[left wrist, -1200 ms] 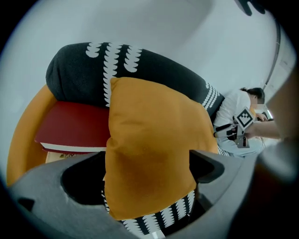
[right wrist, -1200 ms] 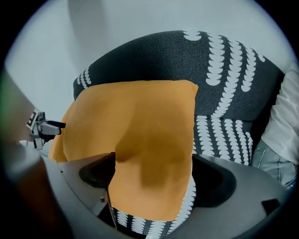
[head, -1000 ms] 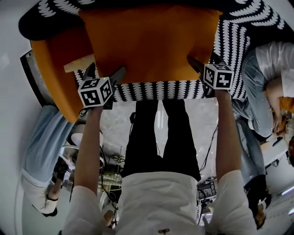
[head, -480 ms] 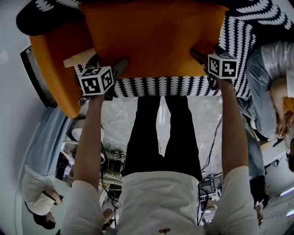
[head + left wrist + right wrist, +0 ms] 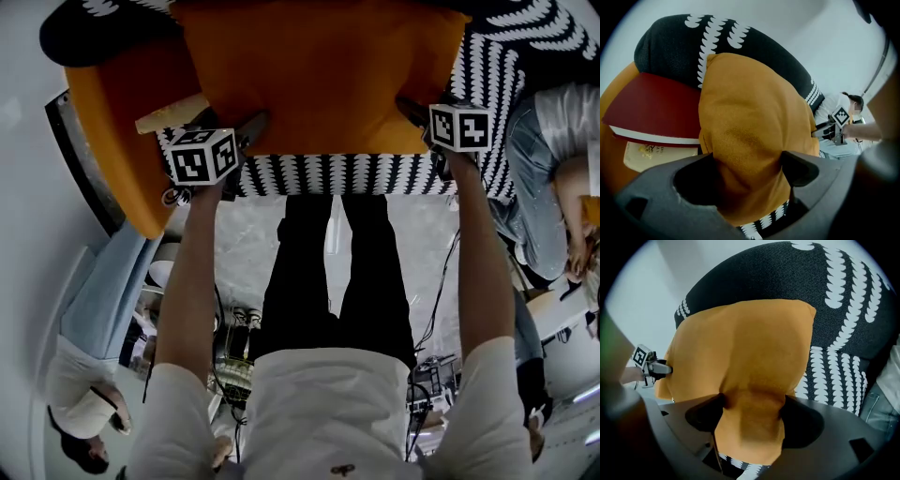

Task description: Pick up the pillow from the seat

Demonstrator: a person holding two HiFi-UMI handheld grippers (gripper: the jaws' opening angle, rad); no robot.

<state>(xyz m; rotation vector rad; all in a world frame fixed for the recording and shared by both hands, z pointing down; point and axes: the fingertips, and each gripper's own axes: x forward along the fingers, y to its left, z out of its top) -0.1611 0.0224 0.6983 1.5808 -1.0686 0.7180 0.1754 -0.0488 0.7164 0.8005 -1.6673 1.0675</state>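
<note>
An orange pillow [image 5: 319, 75] lies on the black seat with white markings [image 5: 375, 173]. My left gripper [image 5: 230, 131] is at the pillow's near left corner and my right gripper [image 5: 412, 112] at its near right corner. In the left gripper view the jaws [image 5: 747, 164] have just been closing, and the orange cloth [image 5: 750, 122] bunches between both pads. The right gripper view shows the same: the jaws [image 5: 752, 411] have been closing and pinch a creased fold of the pillow [image 5: 745, 352].
A red book [image 5: 656, 112] and a pale one [image 5: 169, 114] lie on an orange cushion [image 5: 112, 150] left of the pillow. One person sits at the right [image 5: 553, 159] and another is at the left [image 5: 94, 309]. Cables lie on the floor by my legs.
Both grippers have edged slightly further onto the pillow's near corners, and their jaws have narrowed on the cloth. The pillow still rests on the seat.
</note>
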